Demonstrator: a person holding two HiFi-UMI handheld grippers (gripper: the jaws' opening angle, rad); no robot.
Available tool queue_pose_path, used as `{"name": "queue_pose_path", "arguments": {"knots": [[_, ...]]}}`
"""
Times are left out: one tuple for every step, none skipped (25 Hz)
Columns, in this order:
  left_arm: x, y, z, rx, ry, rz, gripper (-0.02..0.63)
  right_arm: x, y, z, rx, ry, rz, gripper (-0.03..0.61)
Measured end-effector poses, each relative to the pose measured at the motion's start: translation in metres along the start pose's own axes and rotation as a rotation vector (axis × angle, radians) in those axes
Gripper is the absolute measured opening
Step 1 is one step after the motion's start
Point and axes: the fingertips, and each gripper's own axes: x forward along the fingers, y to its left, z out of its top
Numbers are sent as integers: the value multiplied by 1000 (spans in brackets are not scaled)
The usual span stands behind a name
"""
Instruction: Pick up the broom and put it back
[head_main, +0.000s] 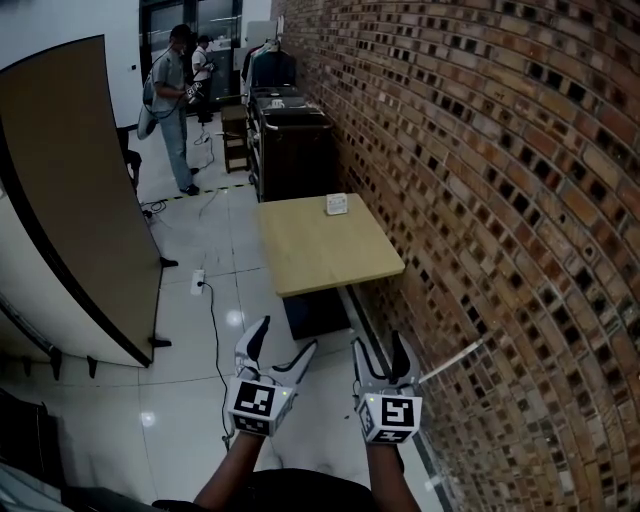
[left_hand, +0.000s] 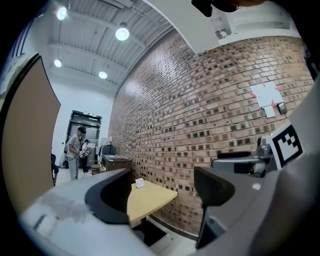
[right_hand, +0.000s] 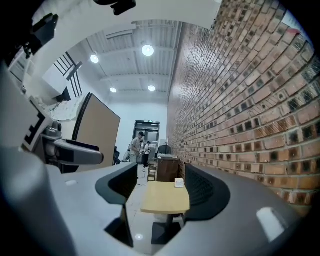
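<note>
Left gripper (head_main: 286, 336) and right gripper (head_main: 378, 342) hover beside a red-brown brick wall (head_main: 500, 200). Both sets of fingers are spread, empty.

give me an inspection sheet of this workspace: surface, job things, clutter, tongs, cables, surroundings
surface: glossy tiled floor; wooden table set against the brick wall
job's things: no broom clearly seen; a thin pale rod by the wall near the right tongs may be its handle, cannot tell
clutter: one small white item on the table
grippers: left tongs and right tongs both open, nothing between them
cables: black cable runs over the floor from a power strip
surroundings: large brown panel at left, dark cabinet beyond the table, two people at the far end
</note>
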Motion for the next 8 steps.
{"name": "queue_pose_path", "arguments": {"knots": [[0,-1,-2,-6,0,-2,396,0,1,-1,-3,6,4,301],[1,-2,-6,-5,8,-6,396,0,1,-2,-5,13,7,301],[1,-3,-10,-3,16,-11,396,1,1,-4,-5,18,9,301],[2,-4,-10,-3,14,-14,396,1,0,-6,-4,20,11,301],[3,-5,-8,-6,8,-14,396,2,0,-8,-1,20,12,301],[4,-6,-8,-6,7,-14,396,2,0,-10,6,18,15,301],[5,-6,-8,-5,12,-14,396,3,0,-12,14,15,17,301],[5,-6,-7,-3,18,-14,396,3,0,-15,23,12,19,301]]}}
